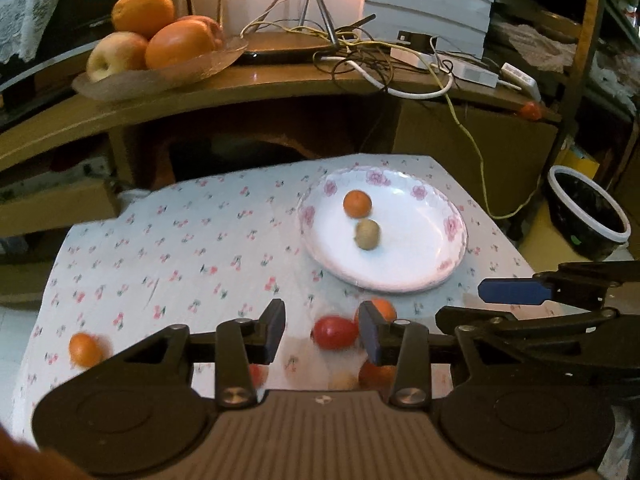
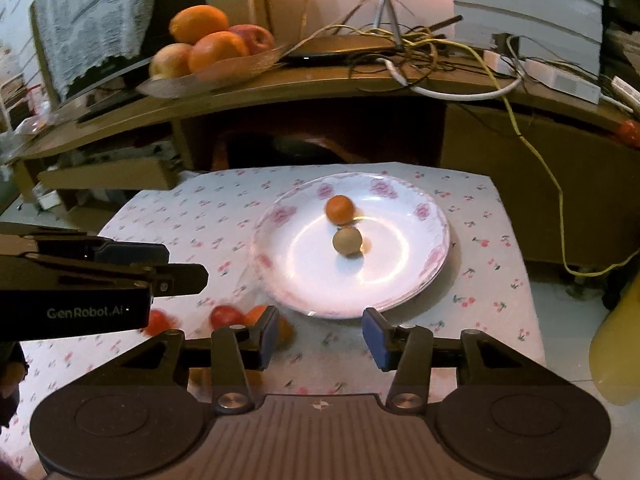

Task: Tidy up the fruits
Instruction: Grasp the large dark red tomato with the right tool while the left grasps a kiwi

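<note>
Hovering above the near edge of the floral tablecloth (image 1: 168,240), the left gripper (image 1: 322,334) has its jaws apart with nothing between them; a red fruit (image 1: 334,332) and several blurred orange ones lie just below. The right gripper (image 2: 320,334) is likewise spread and empty, near the plate's front rim. On the white floral plate (image 2: 400,280) sit a small orange (image 2: 340,209) and, touching it on the near side, a brownish-green fruit (image 2: 347,241).

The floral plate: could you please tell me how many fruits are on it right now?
2. A small orange fruit sits toward the far side of the plate, and a greenish-brown fruit lies just in front of it, near the centre. None appear hidden.
</note>
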`<state>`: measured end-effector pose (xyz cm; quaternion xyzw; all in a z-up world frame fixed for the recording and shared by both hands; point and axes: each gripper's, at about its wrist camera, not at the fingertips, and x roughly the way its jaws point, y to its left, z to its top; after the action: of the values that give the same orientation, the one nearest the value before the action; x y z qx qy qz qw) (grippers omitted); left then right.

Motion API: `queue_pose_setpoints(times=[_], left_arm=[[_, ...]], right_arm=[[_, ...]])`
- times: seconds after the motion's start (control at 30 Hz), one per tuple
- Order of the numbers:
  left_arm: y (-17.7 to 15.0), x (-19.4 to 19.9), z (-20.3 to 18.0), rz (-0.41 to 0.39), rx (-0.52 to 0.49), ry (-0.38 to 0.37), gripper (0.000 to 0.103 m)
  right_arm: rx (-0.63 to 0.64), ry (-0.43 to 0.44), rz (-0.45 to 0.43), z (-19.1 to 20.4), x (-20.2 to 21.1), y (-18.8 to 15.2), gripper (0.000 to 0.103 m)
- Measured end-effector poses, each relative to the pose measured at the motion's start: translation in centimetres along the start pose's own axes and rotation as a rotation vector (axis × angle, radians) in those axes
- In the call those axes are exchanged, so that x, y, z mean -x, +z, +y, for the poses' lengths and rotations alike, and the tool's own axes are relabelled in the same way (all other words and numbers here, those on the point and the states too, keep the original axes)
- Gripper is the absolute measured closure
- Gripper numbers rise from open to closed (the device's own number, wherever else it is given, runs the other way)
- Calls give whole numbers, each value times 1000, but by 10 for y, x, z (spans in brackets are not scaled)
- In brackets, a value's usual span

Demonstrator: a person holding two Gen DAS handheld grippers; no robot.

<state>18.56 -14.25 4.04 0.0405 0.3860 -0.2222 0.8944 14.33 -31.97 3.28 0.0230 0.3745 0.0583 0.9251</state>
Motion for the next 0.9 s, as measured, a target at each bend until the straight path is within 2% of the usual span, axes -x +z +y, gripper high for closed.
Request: queue_pose_setpoints(times=[0.13,0.3,0.67,0.9], left_arm=[[-15,16,3,11,-13,-6,57],[-33,24,10,44,-40,-3,57],[-46,13,8,97,-104,-59,56],[-50,7,14,125,-105,-75,56]], right_arm=[[11,42,11,9,9,-8,53],[83,84,41,20,13,-20,47],[188,134,117,36,-11,-28,46],[230,127,154,41,-34,-30,46]])
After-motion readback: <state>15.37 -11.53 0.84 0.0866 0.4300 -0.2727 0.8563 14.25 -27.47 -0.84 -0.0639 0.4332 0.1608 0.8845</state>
